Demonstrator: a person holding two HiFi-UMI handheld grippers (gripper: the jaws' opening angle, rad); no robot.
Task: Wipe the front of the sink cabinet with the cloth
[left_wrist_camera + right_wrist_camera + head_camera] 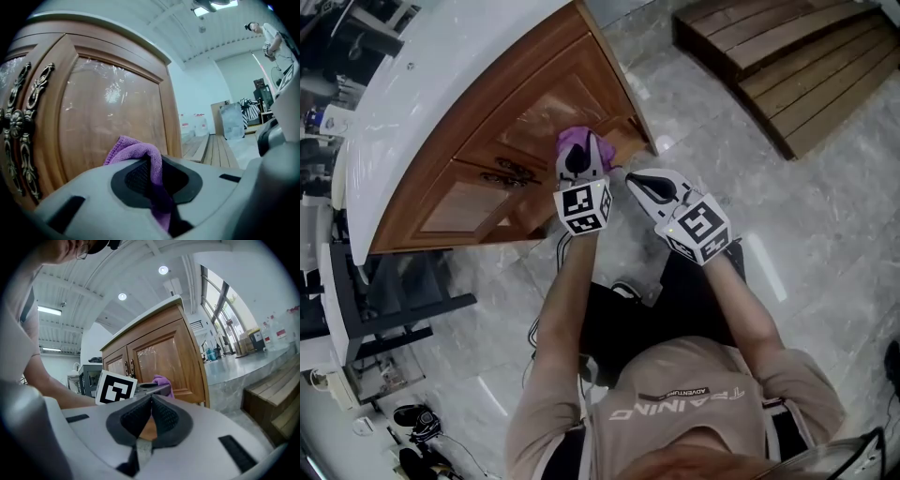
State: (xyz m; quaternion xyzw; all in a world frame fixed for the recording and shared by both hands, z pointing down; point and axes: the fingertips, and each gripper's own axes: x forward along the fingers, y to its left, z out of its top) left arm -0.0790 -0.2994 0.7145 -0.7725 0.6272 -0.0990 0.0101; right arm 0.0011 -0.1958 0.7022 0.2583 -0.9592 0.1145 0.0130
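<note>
My left gripper point(578, 150) is shut on a purple cloth point(575, 141), which bunches out past the jaw tips point(133, 151) and rests against the right-hand door panel point(112, 112) of the brown wooden sink cabinet point(534, 112). My right gripper point(630, 178) hovers just right of the left one, near the cabinet's lower right corner, shut with nothing between its pads point(161, 416). From the right gripper view the cloth point(162, 380) and the left gripper's marker cube point(116, 386) show in front of the cabinet door point(164, 357).
A white countertop point(441, 66) caps the cabinet. Ornate dark metal handles point(18, 122) sit at the doors' meeting edge. Wooden steps point(787, 66) lie on the marble floor point(825, 234) to the right. A dark shelf unit point(384, 300) stands left of the cabinet.
</note>
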